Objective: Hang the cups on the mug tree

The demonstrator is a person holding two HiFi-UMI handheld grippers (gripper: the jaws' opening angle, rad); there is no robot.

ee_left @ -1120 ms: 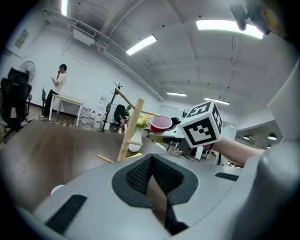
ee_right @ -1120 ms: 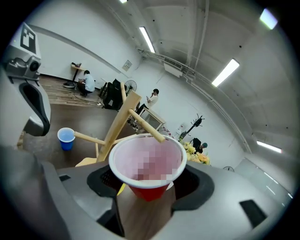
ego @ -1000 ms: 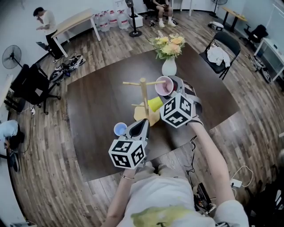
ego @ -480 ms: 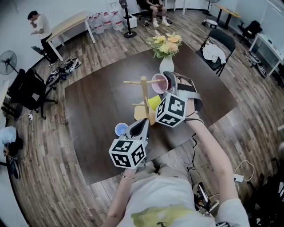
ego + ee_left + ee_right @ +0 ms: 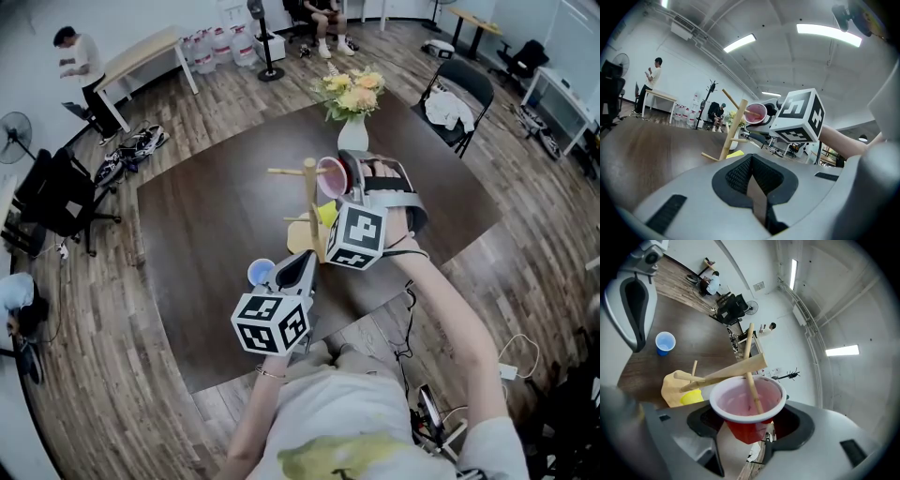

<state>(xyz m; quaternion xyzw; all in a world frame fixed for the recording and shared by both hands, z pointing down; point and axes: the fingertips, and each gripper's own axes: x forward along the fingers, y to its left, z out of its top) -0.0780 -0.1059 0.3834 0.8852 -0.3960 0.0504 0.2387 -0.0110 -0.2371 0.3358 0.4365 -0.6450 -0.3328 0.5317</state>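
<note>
Right gripper [image 5: 746,425]: jaws wide apart and clamped on the sides of a red cup [image 5: 746,404], mouth facing away from the camera. Left gripper [image 5: 752,183]: pads pressed together, nothing between them; it hangs low over the near edge of the tabletop [image 5: 206,216].

Right gripper view only: an upper peg of the mug tree [image 5: 310,202] passes over the red cup's rim and reaches into its pale pink inside. The head view gives just the cup lying sideways against the trunk, high up.

Head view only: layout. The tree stands about mid-tabletop on a pale wooden base [image 5: 302,239]. A yellow cup [image 5: 326,214] sits low beside the trunk. A blue cup [image 5: 262,273] stands upright on the tabletop just beside the left gripper. A vase of flowers [image 5: 352,136] stands toward the far corner.

Against a second ago: the red cup has shifted in toward the trunk, its mouth now over the peg's end; the right gripper has rolled. The left gripper keeps its place.
</note>
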